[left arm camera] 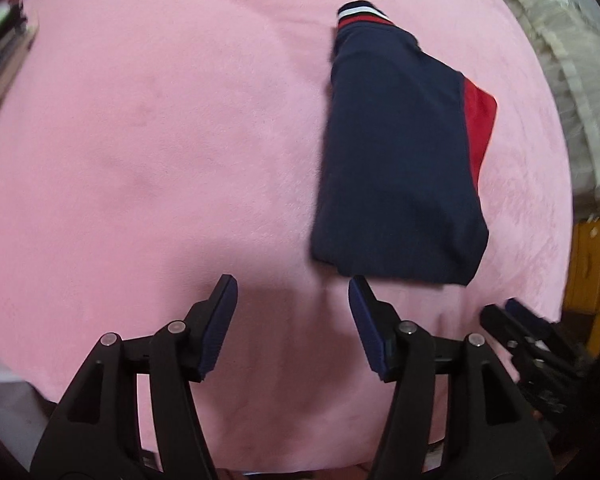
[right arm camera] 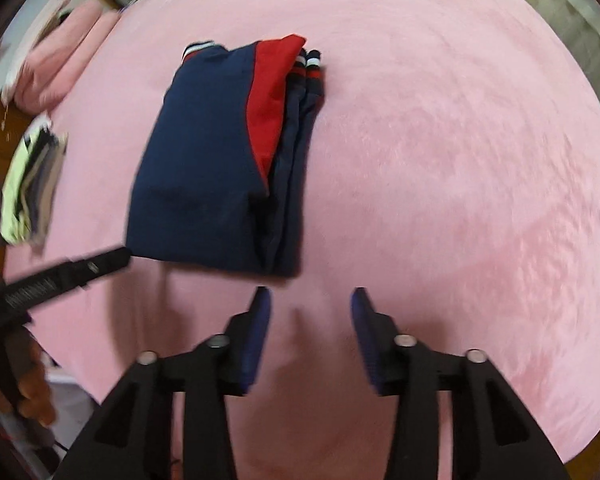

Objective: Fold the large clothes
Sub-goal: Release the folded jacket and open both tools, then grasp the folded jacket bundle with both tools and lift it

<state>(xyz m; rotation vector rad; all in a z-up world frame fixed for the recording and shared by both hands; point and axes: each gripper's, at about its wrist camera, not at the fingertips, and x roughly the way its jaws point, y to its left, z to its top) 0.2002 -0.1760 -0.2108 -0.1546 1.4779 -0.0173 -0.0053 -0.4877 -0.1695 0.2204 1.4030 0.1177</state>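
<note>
Hanging over the pink blanket [left arm camera: 140, 140], both grippers stood with jaws apart and nothing between them. The left gripper [left arm camera: 292, 294] had the folded navy-and-red garment [left arm camera: 396, 168] just beyond its right finger; the right gripper [right arm camera: 310, 300] had it just beyond its left finger. Its long axis ran away from both, and neither looked clearly nearer.

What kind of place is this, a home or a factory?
Probably a home, perhaps a bedroom. A soft pink blanket covers the surface, a folded navy and red garment lies on it, and more folded clothes wait at the edge.
</note>
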